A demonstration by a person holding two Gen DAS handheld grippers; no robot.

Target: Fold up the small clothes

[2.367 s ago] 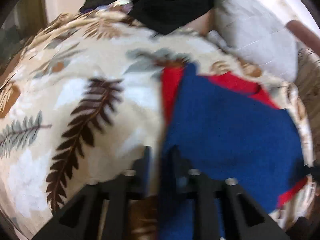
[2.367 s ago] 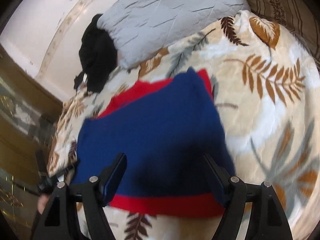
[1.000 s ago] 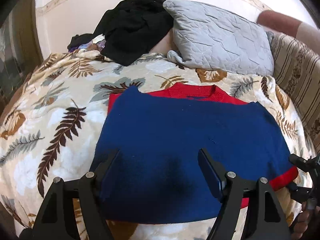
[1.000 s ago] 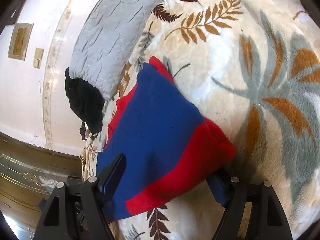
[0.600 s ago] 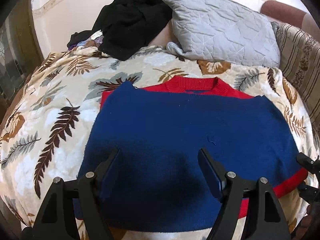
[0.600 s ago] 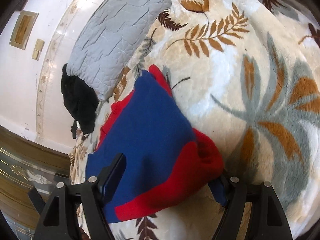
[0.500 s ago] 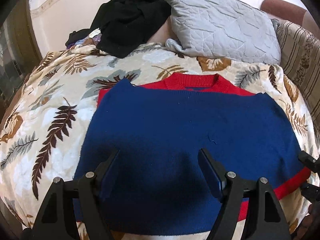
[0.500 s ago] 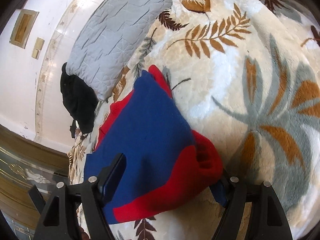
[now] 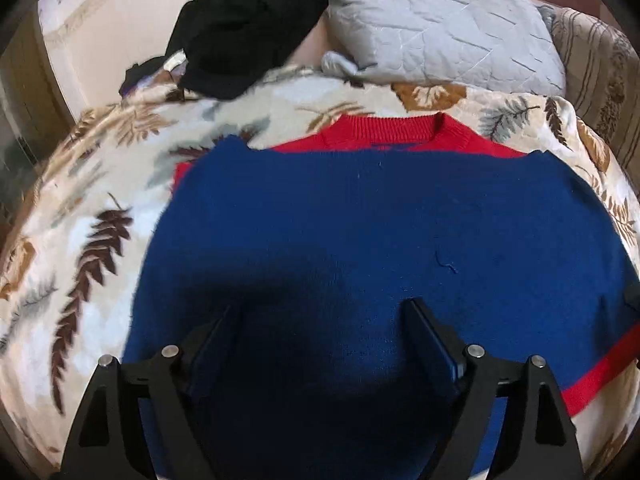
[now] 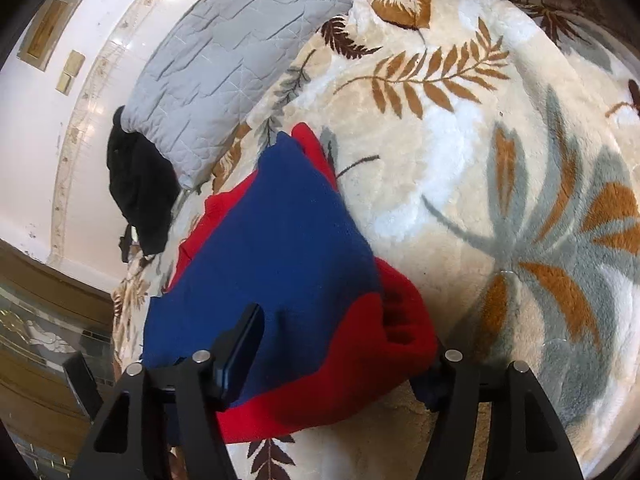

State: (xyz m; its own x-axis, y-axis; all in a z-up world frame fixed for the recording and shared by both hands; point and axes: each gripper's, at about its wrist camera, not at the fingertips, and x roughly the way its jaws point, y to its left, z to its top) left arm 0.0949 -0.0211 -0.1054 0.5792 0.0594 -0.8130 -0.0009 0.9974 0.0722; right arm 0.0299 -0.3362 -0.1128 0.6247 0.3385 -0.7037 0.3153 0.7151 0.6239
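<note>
Sweater folded once on blanket — more folds left. Left gripper spread, just widened, nothing pinched; right gripper closing round red hem, clamp unclear.

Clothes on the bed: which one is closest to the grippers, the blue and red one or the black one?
The blue and red sweater. It lies spread right under the left gripper, while the black clothes sit bunched far back beside the grey pillow.
</note>
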